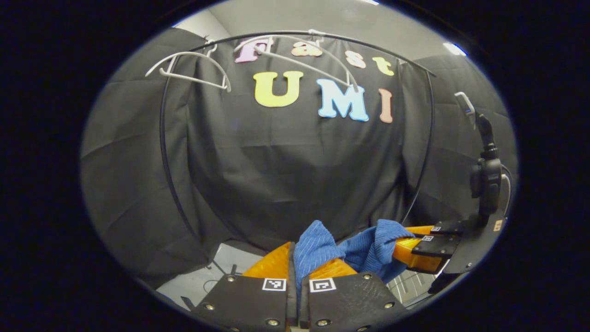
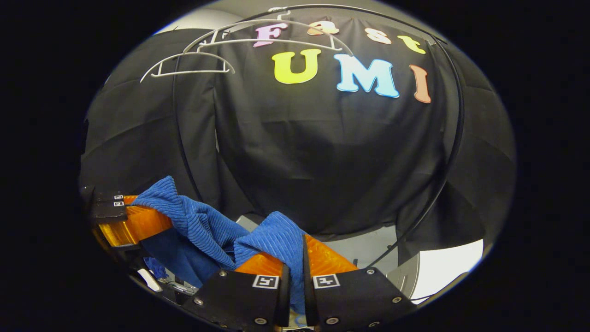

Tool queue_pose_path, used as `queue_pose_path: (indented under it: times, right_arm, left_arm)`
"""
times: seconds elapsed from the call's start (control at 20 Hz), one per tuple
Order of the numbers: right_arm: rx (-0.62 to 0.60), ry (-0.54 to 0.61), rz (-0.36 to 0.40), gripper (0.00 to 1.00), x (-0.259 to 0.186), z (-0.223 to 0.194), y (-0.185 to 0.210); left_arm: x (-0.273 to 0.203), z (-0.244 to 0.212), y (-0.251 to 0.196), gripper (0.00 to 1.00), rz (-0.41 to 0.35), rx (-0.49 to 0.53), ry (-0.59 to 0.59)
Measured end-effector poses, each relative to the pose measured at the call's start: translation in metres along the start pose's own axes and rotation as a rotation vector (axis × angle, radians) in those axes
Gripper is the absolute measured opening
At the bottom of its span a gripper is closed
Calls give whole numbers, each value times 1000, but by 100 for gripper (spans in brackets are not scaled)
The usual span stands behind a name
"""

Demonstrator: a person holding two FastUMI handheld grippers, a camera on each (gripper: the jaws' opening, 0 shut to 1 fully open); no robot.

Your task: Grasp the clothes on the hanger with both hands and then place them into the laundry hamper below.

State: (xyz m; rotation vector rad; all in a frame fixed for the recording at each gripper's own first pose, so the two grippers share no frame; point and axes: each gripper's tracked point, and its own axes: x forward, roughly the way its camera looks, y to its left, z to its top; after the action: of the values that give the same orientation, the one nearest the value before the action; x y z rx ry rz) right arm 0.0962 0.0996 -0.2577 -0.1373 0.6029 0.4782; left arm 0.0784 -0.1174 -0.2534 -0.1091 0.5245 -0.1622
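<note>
The blue ribbed garment [image 1: 341, 251] is held off the hangers and stretched between the two grippers, its long axis running from one gripper across to the other. In the left gripper view, the left gripper [image 1: 297, 269] is seen at 6 o'clock with its fingers drawn narrow, a fold of the cloth pinched between them; from there the cloth runs toward 4 o'clock, where the right gripper [image 1: 410, 251] is seen closed on the other end. In the right gripper view the same span is seen mirrored: the right gripper [image 2: 302, 263] holds a fold at 6 o'clock between narrow fingers, and the garment [image 2: 203, 221] climbs toward 9 o'clock, where it is draped over and caught by the left gripper [image 2: 133, 221].

The two white hangers [image 1: 193, 69] are left bare on the black rail [image 1: 166, 152] at about 11 and 12 o'clock, well above the cloth. The hamper cannot be made out with certainty; only a pale slatted edge [image 1: 408, 283] is glimpsed at 5 o'clock in the left gripper view, under the cloth. The coming move is judged to be a joint lowering, both grippers being about equally placed, with the cloth kept slack enough between them.
</note>
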Motion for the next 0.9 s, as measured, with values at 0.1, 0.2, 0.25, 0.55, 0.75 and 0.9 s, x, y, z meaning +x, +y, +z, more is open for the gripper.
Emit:
queue_pose_path:
  times: [0.1, 0.2, 0.25, 0.55, 0.75, 0.9]
  right_arm:
    - [-20, 44, -24, 16, 7, -16, -4]
    - [-19, 92, -30, 16, 11, -37, -5]
    - [-20, 114, -32, 17, 11, -46, -4]
    - [-45, 237, -14, 27, 1, -101, 7]
    - [-36, 224, -22, 61, -9, -105, 8]
    - [-39, 203, -44, 90, -12, -96, 5]
  left_arm:
    - [14, -21, 2, 0, 9, 17, 56]
    - [26, -39, 1, 3, 24, 47, 96]
    - [27, -49, -2, 4, 24, 54, 117]
    - [31, -112, -14, 6, 21, 112, 276]
    - [23, -126, -15, 48, 6, 107, 306]
    - [19, -119, -6, 80, 17, 113, 279]
